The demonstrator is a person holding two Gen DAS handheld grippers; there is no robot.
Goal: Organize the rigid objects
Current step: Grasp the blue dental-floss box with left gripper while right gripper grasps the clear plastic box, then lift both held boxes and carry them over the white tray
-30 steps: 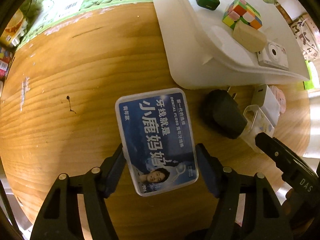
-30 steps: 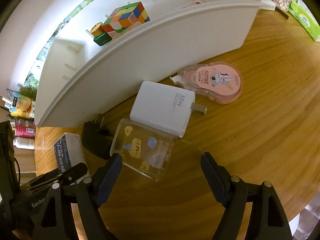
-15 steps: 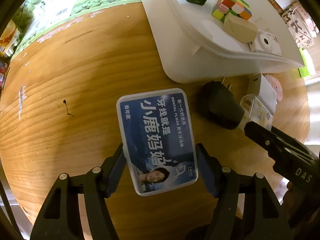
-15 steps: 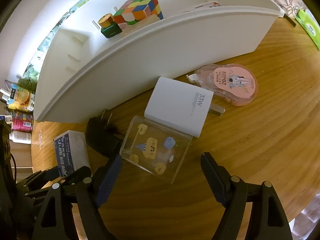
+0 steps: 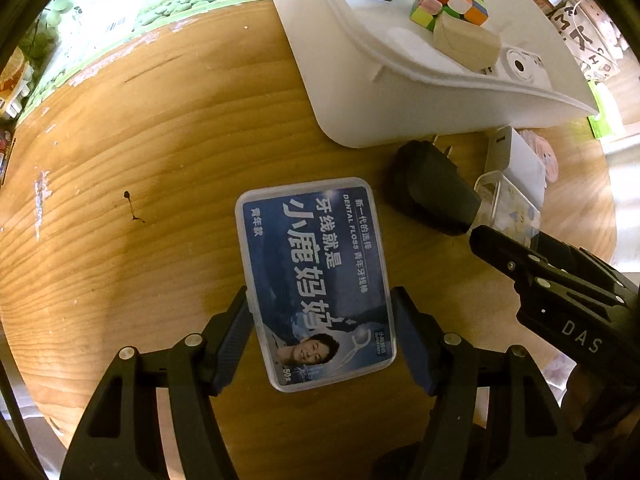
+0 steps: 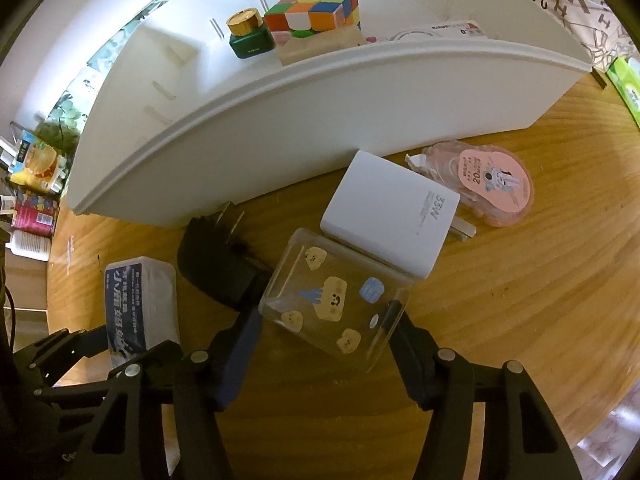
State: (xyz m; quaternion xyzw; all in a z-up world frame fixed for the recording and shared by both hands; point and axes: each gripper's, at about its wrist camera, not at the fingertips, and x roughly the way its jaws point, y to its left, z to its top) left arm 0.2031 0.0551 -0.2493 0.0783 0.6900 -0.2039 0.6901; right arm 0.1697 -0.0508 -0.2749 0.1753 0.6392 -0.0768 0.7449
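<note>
My left gripper [image 5: 320,320] is shut on the blue dental floss box [image 5: 314,280], which rests on the wooden table; the box also shows in the right wrist view [image 6: 140,304]. My right gripper [image 6: 324,332] is open, its fingers on either side of a clear plastic box with bear stickers [image 6: 336,300]. That clear box [image 5: 508,208] touches a black plug adapter [image 6: 216,264] and a white 33W charger [image 6: 392,216]. A pink correction tape [image 6: 488,184] lies to the right. The white bin [image 6: 280,120] holds a cube puzzle [image 6: 316,12], a green bottle [image 6: 250,36] and a beige block [image 5: 466,42].
A small white camera [image 5: 520,68] lies in the bin [image 5: 360,92]. The table [image 5: 140,160] edge curves at the left and bottom. Packets and bottles [image 6: 32,184] stand at the far left. A green packet [image 6: 628,88] lies at the right edge.
My right gripper has moved forward so the clear box now sits between its fingers. The left gripper keeps its hold on the floss box and has shifted slightly.
</note>
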